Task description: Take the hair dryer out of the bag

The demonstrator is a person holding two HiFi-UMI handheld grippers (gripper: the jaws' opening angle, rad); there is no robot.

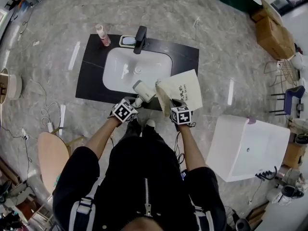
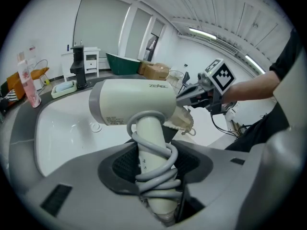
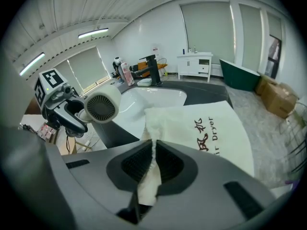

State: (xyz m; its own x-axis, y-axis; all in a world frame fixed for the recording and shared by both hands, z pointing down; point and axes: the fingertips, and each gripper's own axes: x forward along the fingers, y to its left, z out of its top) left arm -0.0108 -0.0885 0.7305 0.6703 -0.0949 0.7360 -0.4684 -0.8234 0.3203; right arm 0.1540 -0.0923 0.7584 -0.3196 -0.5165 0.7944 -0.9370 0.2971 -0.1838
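The cream hair dryer [image 1: 143, 91] with its grey cord wound round the handle [image 2: 152, 152] is out of the bag, held above the front edge of the sink. My left gripper [image 1: 137, 101] is shut on its handle; the barrel [image 2: 132, 102] points sideways. The cream cloth bag [image 1: 182, 90] with dark lettering lies flat on the counter's front right corner. My right gripper [image 1: 172, 101] is shut on the bag's gathered mouth edge [image 3: 149, 169]. In the right gripper view the dryer's grille [image 3: 100, 106] shows at left, clear of the bag [image 3: 211, 131].
A white basin [image 1: 137, 69] is set in a black countertop [image 1: 91, 71], with a black faucet [image 1: 140, 39], a soap dish [image 1: 127, 41] and a pink bottle [image 1: 102, 35] at the back. A white tub [image 1: 250, 148] stands at right, and a wooden stool [image 1: 50, 155] at left.
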